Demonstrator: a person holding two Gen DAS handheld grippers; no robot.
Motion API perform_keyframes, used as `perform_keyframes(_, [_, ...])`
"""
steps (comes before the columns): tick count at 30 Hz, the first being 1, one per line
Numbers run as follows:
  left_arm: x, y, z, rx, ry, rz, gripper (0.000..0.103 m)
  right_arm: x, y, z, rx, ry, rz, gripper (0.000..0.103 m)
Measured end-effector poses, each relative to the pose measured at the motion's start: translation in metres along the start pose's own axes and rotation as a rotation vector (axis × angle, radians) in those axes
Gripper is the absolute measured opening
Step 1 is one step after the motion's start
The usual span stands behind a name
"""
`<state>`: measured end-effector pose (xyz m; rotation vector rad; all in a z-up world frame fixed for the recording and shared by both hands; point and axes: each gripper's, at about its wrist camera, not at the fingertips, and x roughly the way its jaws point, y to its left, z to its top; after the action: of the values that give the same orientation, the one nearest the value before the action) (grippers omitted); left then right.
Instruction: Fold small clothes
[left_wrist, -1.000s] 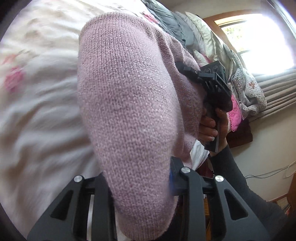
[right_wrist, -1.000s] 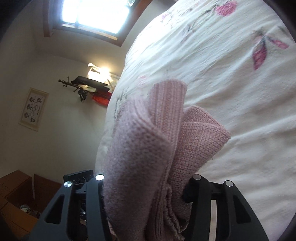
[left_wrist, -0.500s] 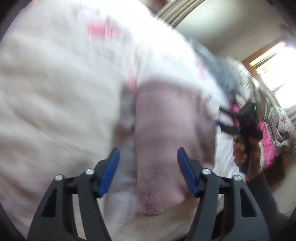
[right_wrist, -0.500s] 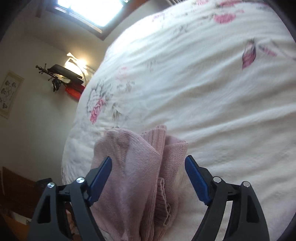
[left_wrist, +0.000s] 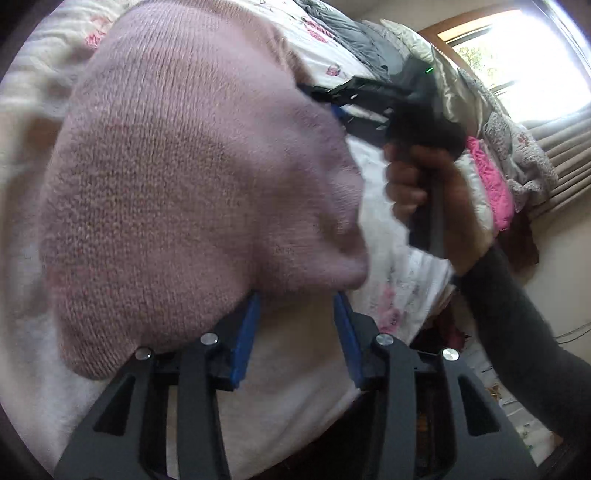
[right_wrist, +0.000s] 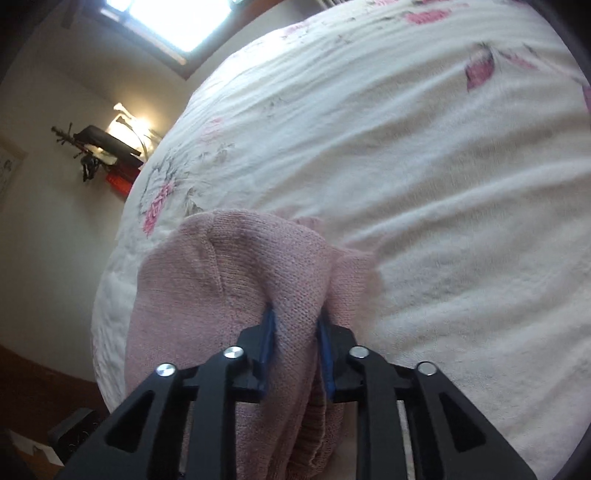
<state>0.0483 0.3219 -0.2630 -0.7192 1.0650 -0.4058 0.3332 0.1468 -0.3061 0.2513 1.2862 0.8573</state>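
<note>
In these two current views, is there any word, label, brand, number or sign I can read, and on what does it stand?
None can be read.
Framed picture on the wall, cut off at the image edge: too small and blurred to tell whether it bears any text.
Pink knit garment, floral bedspread, left claw, right claw: no tag, print or marking shows.

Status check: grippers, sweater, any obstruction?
Right gripper shut on pink sweater. Left gripper partly open, grip unclear. Sweater bunched on floral bedspread. Nothing in the way.
</note>
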Motion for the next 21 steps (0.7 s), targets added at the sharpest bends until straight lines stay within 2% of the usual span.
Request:
perform_keyframes(2, [-0.036,-0.002,0.017,0.041,-0.068,-0.031,0.049,-0.012,0.002,-0.001,-0.019,-0.013,0.013,0.041])
perform_keyframes(4, [-0.061,0.006,0.040,0.032,-0.155,-0.050,0.055,-0.036,0.014,-0.007,-0.060,-0.071,0.003,0.040])
perform_keyframes(6, [-0.076,0.026,0.071,0.024,-0.221,0.000,0.056,-0.058,0.033,-0.019,-0.116,-0.100,0.059,0.037])
perform_keyframes(8, [-0.066,0.054,0.098,-0.026,-0.199,0.029,0.056,-0.057,0.054,-0.038,-0.209,-0.044,0.103,0.033])
perform_keyframes(9, [-0.054,0.068,0.111,-0.042,-0.165,0.053,0.055,-0.047,0.058,-0.046,-0.247,0.010,0.098,0.028])
perform_keyframes(10, [-0.039,0.079,0.118,-0.056,-0.131,0.086,0.052,-0.033,0.055,-0.051,-0.270,0.053,0.057,0.021])
perform_keyframes(11, [-0.024,0.088,0.123,-0.067,-0.101,0.088,0.051,-0.022,0.048,-0.053,-0.287,0.071,0.002,0.000])
perform_keyframes(13, [-0.011,0.086,0.128,-0.052,-0.102,0.088,0.052,-0.014,0.022,-0.045,-0.228,0.079,0.014,0.000])
perform_keyframes(15, [-0.015,0.082,0.127,-0.030,-0.101,0.110,0.056,-0.024,0.019,-0.038,-0.197,0.058,-0.021,0.000])
perform_keyframes(17, [-0.033,0.076,0.122,-0.016,-0.118,0.106,0.056,-0.040,0.036,-0.044,-0.233,0.043,-0.025,0.004])
perform_keyframes(19, [-0.054,0.061,0.109,0.044,-0.162,0.075,0.047,-0.057,0.063,-0.062,-0.318,0.041,0.008,0.004])
perform_keyframes(21, [-0.054,0.051,0.095,0.082,-0.167,0.057,0.047,-0.060,0.084,-0.086,-0.393,0.074,0.024,0.004])
